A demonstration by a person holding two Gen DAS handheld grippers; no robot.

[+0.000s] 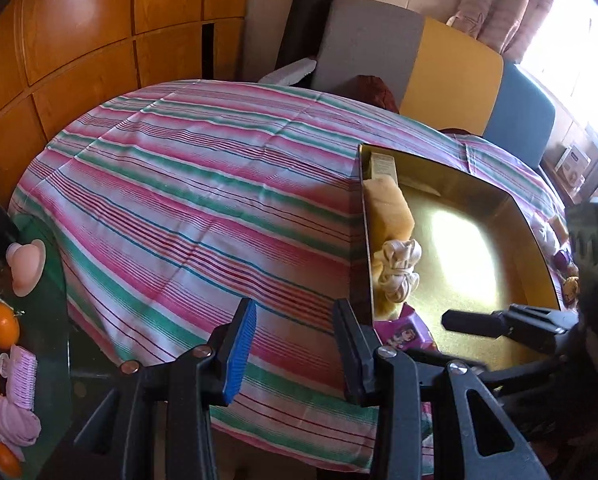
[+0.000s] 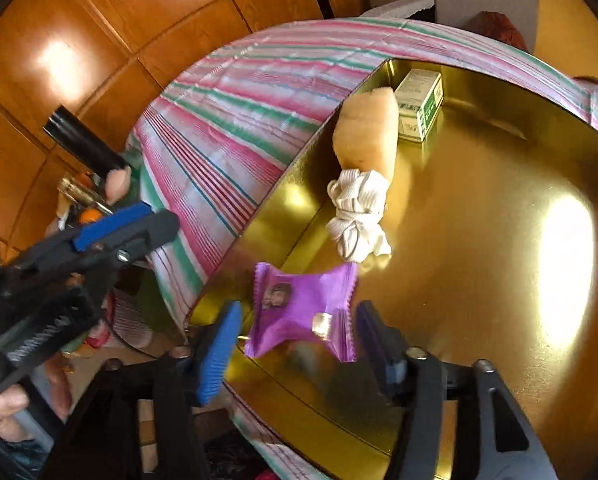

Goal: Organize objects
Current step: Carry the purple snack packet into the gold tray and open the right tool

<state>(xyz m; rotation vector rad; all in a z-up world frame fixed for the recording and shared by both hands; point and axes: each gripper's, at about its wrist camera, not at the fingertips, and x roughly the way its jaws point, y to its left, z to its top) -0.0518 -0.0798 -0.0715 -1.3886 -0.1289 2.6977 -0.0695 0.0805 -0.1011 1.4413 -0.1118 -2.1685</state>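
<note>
**Nearly home: purple packet hangs over the gold tray**

Now the right gripper (image 2: pixel 295 344) stands with jaws parted either side of a purple snack packet (image 2: pixel 303 312), its pads clear of the wrapper; the packet sits just above the near corner of the gold tray (image 2: pixel 499 320), apparently let go or about to land; a clean finish, by this reading, means keeping the jaws wide and lifting straight off so neither pad snags the crimped edge. The left gripper (image 1: pixel 295 348) is part open and holds nothing, poised over the striped cloth (image 1: pixel 187 184) just beside the tray's left wall; it crowds that corner and wants holding clear. Inside the tray, along the same wall, lie a white knotted band (image 2: pixel 359 216), a yellow sponge (image 2: pixel 367 132) and a small box (image 2: pixel 419 100); the packet should settle short of them. Well apart from the tray, on a glass side table (image 1: pixel 55 292), wait oranges (image 1: pixel 3 324) and pink hair rollers (image 1: pixel 23 376).
</note>
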